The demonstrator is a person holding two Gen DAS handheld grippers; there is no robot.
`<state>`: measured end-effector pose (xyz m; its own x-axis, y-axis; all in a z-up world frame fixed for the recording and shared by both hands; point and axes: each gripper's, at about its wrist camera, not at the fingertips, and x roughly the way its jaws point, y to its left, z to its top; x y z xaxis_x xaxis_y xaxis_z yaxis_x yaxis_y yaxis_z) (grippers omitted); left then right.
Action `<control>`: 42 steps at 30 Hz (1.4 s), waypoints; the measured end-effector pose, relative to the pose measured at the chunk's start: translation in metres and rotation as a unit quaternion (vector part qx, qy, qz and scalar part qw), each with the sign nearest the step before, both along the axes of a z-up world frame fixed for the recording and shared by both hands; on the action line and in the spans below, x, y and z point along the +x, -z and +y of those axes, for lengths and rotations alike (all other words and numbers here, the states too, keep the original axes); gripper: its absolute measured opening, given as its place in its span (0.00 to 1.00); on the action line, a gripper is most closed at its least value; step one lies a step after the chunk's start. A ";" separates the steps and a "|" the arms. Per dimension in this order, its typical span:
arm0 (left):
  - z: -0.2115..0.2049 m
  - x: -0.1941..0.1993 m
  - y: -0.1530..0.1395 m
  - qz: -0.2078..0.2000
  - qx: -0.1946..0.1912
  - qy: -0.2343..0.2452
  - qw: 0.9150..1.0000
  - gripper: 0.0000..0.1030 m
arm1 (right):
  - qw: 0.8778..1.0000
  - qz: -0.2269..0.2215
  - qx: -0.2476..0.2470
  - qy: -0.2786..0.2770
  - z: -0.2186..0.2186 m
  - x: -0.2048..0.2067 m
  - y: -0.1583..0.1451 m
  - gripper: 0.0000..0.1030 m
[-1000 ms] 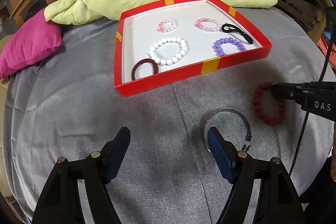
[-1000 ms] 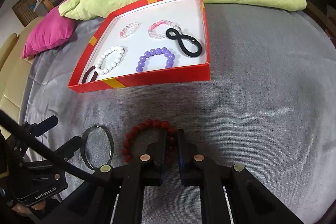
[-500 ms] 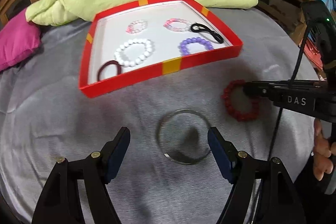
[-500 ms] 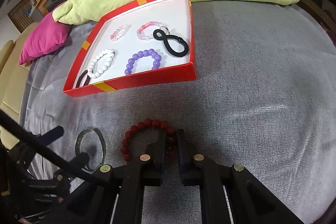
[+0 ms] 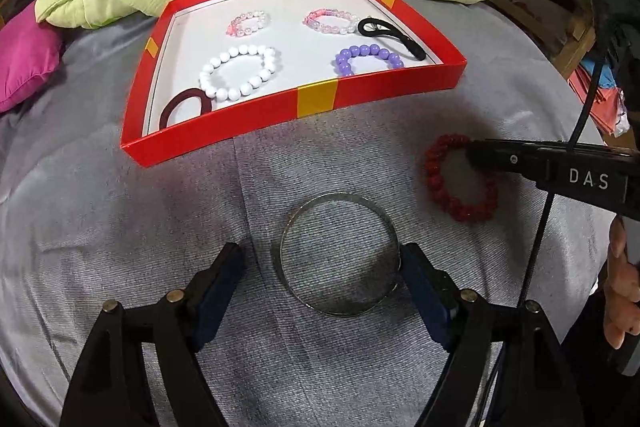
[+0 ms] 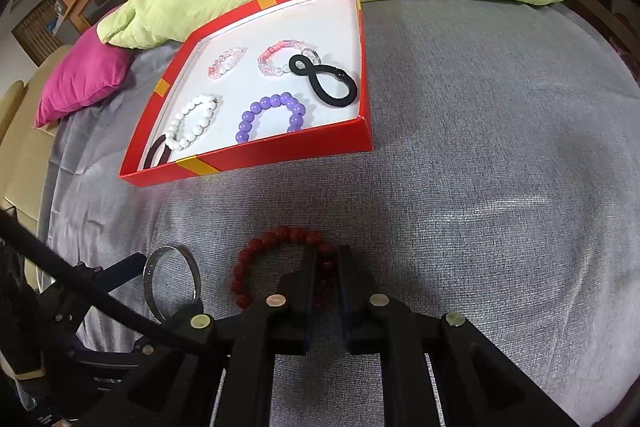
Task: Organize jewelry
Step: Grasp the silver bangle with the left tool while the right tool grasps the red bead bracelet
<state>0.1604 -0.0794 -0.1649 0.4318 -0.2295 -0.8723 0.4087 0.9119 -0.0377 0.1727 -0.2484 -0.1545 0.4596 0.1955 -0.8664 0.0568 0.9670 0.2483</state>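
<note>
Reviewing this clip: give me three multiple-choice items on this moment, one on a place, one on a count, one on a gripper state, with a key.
1. Where does the metal bangle lie?
A. in the red tray
B. on the grey cloth
C. on the green pillow

2. How many pieces lie in the tray?
A. four
B. six
C. eight

3. The right hand-held gripper is:
A. wide open
B. shut on the red bead bracelet
C. holding the bangle

Key: B, the bangle lies on cloth before the tray; B, six loops show inside; B, its fingers pinch the beads.
</note>
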 end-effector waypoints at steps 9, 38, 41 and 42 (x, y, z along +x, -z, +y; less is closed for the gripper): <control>0.017 0.006 0.000 0.001 0.001 -0.010 1.000 0.81 | 1.000 0.000 0.000 0.000 0.000 0.000 0.000 0.13; 0.060 0.016 0.002 0.016 0.016 -0.084 0.996 0.96 | 0.997 -0.014 0.005 -0.078 0.022 -0.007 -0.006 0.59; 0.063 0.017 0.001 0.014 0.016 -0.088 0.996 0.96 | 0.994 -0.020 -0.033 -0.100 0.034 -0.011 -0.003 0.64; 0.063 0.017 0.001 0.013 0.016 -0.088 0.996 0.96 | 0.993 -0.022 -0.045 -0.102 0.037 -0.012 -0.002 0.64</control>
